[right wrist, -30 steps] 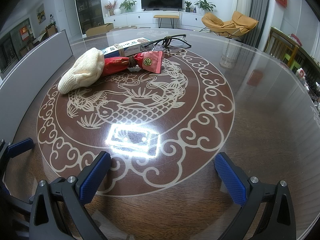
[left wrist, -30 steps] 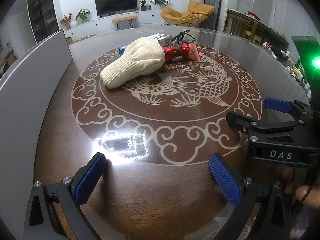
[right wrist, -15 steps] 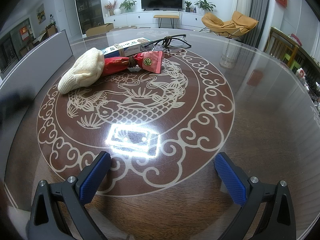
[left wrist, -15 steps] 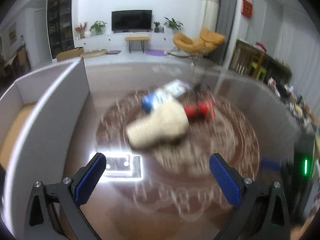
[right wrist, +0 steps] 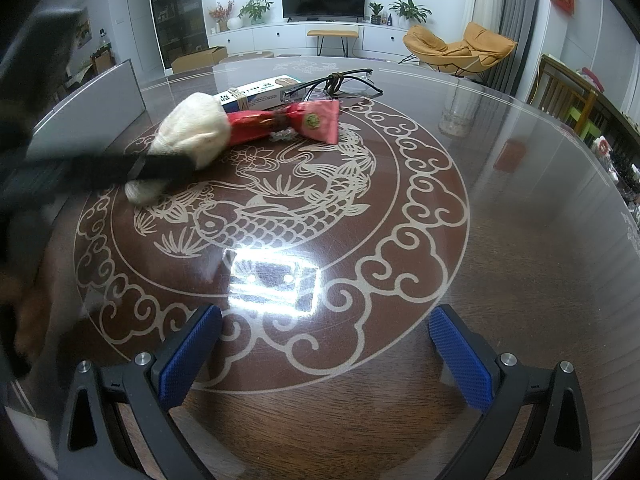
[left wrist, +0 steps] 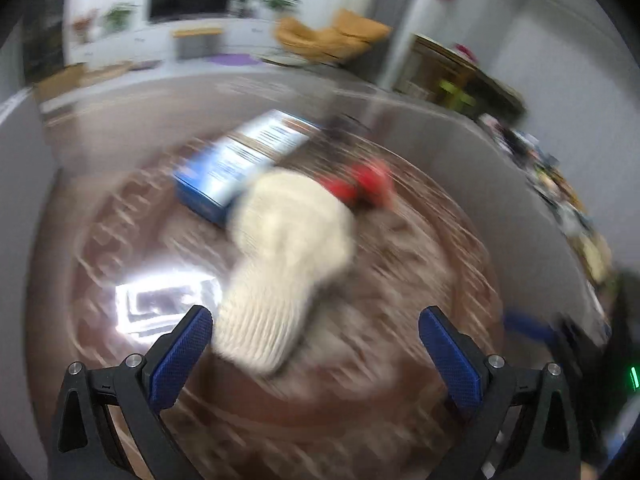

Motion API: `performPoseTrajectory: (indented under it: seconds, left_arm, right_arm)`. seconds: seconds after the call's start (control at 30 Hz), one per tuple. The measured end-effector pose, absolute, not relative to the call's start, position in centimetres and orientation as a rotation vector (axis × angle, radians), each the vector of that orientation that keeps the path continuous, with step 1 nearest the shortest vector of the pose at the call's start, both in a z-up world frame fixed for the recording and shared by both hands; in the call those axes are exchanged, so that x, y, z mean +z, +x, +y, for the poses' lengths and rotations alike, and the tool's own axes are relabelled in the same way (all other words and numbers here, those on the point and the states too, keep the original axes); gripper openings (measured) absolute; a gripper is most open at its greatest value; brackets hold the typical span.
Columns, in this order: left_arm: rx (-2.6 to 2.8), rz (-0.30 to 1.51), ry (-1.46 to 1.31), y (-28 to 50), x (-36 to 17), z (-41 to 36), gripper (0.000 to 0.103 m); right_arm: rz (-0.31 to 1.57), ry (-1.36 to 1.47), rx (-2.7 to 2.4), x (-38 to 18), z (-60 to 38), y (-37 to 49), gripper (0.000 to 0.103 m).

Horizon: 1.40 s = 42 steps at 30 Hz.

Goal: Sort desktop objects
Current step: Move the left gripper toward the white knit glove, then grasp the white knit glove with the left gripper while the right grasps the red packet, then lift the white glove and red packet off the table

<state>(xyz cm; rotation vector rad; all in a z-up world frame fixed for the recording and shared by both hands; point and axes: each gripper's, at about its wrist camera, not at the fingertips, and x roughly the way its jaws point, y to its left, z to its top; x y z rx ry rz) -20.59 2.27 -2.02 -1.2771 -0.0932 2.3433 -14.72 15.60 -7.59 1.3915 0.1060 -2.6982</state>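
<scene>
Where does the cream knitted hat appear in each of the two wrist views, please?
Left wrist view: the cream knitted hat is blurred, centre frame, just ahead of the open left gripper.
Right wrist view: the hat is upper left, partly crossed by a dark blurred bar.
Shared landmark: the red packet lying beside the hat.

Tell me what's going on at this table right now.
A person is sorting a small pile on a round glass-topped table, with a two-finger gripper in each hand. The left gripper is open and right above the cream knitted hat, holding nothing; its view is blurred by motion. The right gripper is open and empty near the table's edge. Beside the hat lie a red snack packet, a blue and white box and a pair of glasses, none gripped.
</scene>
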Motion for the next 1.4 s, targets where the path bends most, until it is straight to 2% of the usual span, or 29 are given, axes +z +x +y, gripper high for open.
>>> performPoseTrajectory:
  seconds: [0.13, 0.4, 0.43, 0.47, 0.5, 0.53, 0.7, 0.8, 0.9, 0.97, 1.03, 1.1, 1.17, 1.23, 1.27, 1.3, 1.4]
  left_arm:
    - [2.410, -0.012, -1.256, -18.4, -1.2, 2.4, 0.103]
    - [2.515, -0.053, -1.429, -24.5, -2.4, 4.1, 0.103]
    - [2.521, -0.050, -1.434, -24.8, -2.7, 4.4, 0.082]
    - [2.529, -0.026, -1.439, -24.8, -2.9, 4.7, 0.055]
    - [2.564, 0.027, -1.426, -24.3, -2.8, 4.9, 0.045]
    - [2.542, 0.019, -1.414, -23.9, -2.8, 4.8, 0.042]
    - [2.554, 0.015, -1.400, -18.1, -2.8, 1.2, 0.041]
    - [2.565, -0.039, -1.410, -13.8, -2.9, -1.7, 0.041]
    - [2.579, -0.073, -1.406, -11.6, -3.1, -3.2, 0.041]
    - [2.584, -0.083, -1.399, -11.0, -3.2, -3.2, 0.041]
    - [2.586, -0.079, -1.392, -10.8, -3.3, -3.4, 0.041]
    - [2.583, -0.092, -1.390, -10.5, -3.3, -3.6, 0.041]
    - [2.577, -0.107, -1.382, -9.8, -3.2, -4.0, 0.041]
    - [2.575, -0.115, -1.367, -9.0, -3.0, -4.3, 0.041]
    - [2.577, -0.120, -1.358, -8.8, -3.0, -4.5, 0.041]
    - [2.581, -0.128, -1.352, -8.5, -3.1, -4.7, 0.041]
    - [2.601, -0.195, -1.334, -8.0, -2.9, -5.4, 0.041]
  right_arm:
    - [0.106, 1.392, -2.698, -7.6, 15.6, -14.7, 0.103]
    - [0.106, 1.392, -2.698, -7.6, 15.6, -14.7, 0.103]
    - [0.106, 1.392, -2.698, -7.5, 15.6, -14.7, 0.103]
    - [0.106, 1.392, -2.698, -7.4, 15.6, -14.7, 0.103]
    - [0.106, 1.392, -2.698, -7.5, 15.6, -14.7, 0.103]
    - [0.106, 1.392, -2.698, -7.5, 15.6, -14.7, 0.103]
    - [0.114, 1.390, -2.659, -7.4, 15.5, -14.6, 0.103]
    - [0.094, 1.255, -2.460, -5.6, 15.6, -16.4, 0.101]
    - [0.407, 1.047, -2.394, -1.6, 13.4, -19.9, 0.101]
    - [0.612, 1.009, -2.266, -0.6, 11.3, -23.2, 0.101]
    - [0.776, 1.043, -2.082, -0.9, 9.2, -26.6, 0.092]
    - [0.865, 1.112, -1.976, -1.9, 8.0, -28.8, 0.077]
    - [0.872, 1.221, -1.902, -3.1, 7.4, -30.9, 0.071]
    - [0.873, 1.296, -1.865, -4.1, 7.1, -31.5, 0.057]
    - [0.829, 1.311, -1.860, -3.9, 7.1, -31.5, 0.036]
    - [0.780, 1.334, -1.866, -3.6, 7.2, -31.4, 0.025]
    - [0.737, 1.344, -1.905, -2.7, 7.3, -29.2, 0.022]
